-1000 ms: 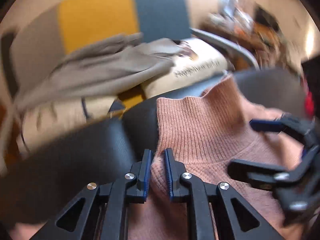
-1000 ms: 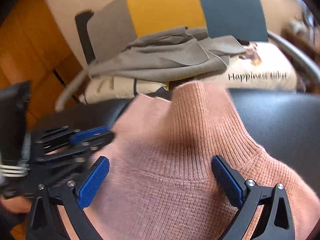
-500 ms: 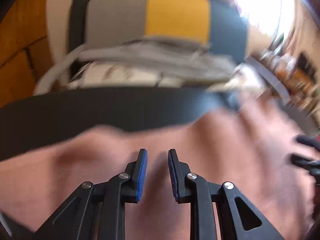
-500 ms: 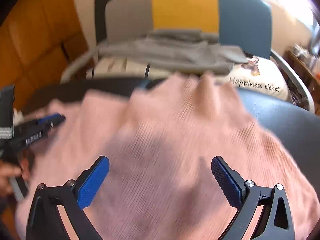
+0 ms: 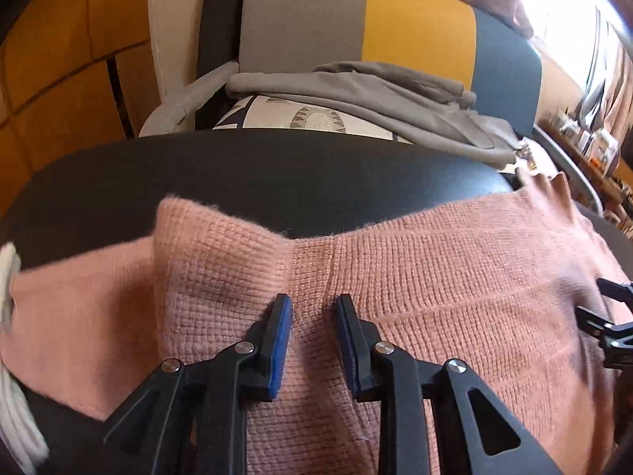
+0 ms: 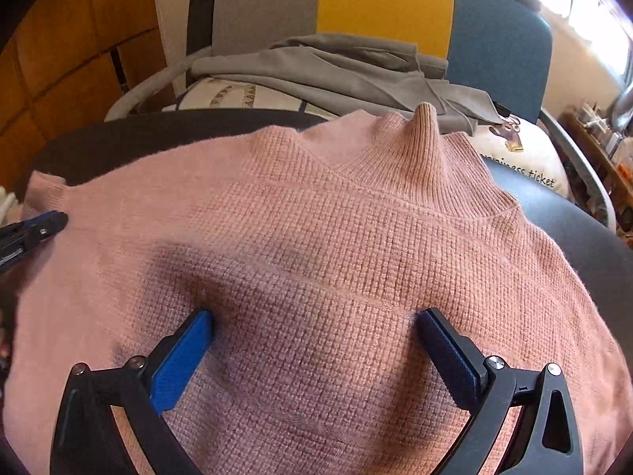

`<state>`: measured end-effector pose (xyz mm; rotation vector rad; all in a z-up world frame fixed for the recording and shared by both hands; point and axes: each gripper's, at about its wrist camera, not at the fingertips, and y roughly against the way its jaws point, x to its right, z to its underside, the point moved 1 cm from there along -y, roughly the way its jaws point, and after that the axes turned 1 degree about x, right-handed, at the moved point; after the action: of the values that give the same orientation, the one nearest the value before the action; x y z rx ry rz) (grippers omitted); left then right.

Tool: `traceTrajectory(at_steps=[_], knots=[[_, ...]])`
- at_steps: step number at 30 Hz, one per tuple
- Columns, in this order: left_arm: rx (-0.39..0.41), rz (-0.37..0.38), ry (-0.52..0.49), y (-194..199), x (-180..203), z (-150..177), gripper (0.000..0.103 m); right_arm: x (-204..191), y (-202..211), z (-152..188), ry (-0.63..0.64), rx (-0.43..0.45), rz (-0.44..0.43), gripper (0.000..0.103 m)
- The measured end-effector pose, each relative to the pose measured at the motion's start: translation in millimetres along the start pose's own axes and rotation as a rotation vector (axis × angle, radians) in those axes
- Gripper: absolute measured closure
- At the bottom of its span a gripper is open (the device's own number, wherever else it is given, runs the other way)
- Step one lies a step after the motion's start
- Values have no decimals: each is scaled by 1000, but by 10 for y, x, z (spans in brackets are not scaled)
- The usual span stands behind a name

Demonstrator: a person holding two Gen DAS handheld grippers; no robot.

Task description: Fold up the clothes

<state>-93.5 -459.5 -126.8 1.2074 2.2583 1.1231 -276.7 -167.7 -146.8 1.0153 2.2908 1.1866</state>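
Black worktop [image 5: 245,166] carries a pink sweater [image 6: 356,245], spread wide with the ribbed collar [image 6: 431,162] at the far edge, one bit of it poking up. It covers most of the surface, and its left part [image 5: 79,316] drapes toward the left rim. Behind sits a chair [image 6: 379,4] in grey, yellow and blue, holding a grey garment [image 6: 336,71] on top of a printed cushion [image 6: 522,158].

Risks, my judgement:
- Sweater is big and floppy on a slick-looking top; a one-sided pull could drag the whole thing off the left edge, where cloth already hangs close to the rim.
- Thick, stretchy knit: a thin pinch may lift only the top layer, so the fold comes out uneven or the layers separate.
- The upright collar bump could get folded in as a lump if not flattened.
- Far edge lies near the chair pile; a far-going sweep could snag the grey garment.

Left gripper [image 5: 312,316]: jaws nearly together with a narrow gap, down at the knit near a seam. Cannot tell if any cloth is actually pinched between them.
Right gripper [image 6: 316,340]: jaws wide apart, tips resting on or just over the sweater's middle, gripping nothing.
The two grippers are close to each other, so they could knock together.
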Motion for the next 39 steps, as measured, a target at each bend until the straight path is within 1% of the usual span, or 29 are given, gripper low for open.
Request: traceTrajectory(at_steps=[4,6,7,10,12,13,16,17,20,22,26,29,31,34,37,38,39], knots=[[-24,16,41,237,-42,-148,79,50,360,9,-38,26,-40,0],[10,86,53,524,15,-47,79,-11,675,146,-14,60,-57,0],[19,124,53,664,61,28,79,-29,820,259,8,63,-57,0],[4,232,2,994,302,453,78,-70,1231,619,63,60,-57,0],[-10,290,-51,1174,481,780,78,-16,1468,951,57,38,-66,0],[-18,313,-75,1229,564,905,78,13,1587,1119,53,28,-71,0],[-46,347,-131,1415,745,1382,78,111,1694,1621,-4,18,-37,0],[-51,350,-152,1460,791,1535,78,144,1727,1789,-23,15,-25,0],[-11,301,-215,1541,822,1864,77,242,1828,2292,-81,7,10,0],[-3,286,-224,1582,788,1982,75,307,1896,2628,-119,1,33,0],[-29,288,-192,1585,667,1949,75,301,1858,2658,-161,47,54,0],[-37,265,-194,1559,661,1872,75,281,1800,2618,-155,72,63,0],[-41,249,-179,1569,660,1854,75,288,1775,2604,-164,86,58,0],[-51,236,-166,1561,690,1840,75,306,1800,2605,-164,77,28,0],[-74,219,-167,1589,764,1751,75,733,2045,2684,-344,157,-8,0],[-76,219,-169,1615,809,1707,75,878,2129,2711,-405,185,-21,1],[-61,237,-173,1651,866,1657,75,1024,2213,2738,-466,212,-33,1]])
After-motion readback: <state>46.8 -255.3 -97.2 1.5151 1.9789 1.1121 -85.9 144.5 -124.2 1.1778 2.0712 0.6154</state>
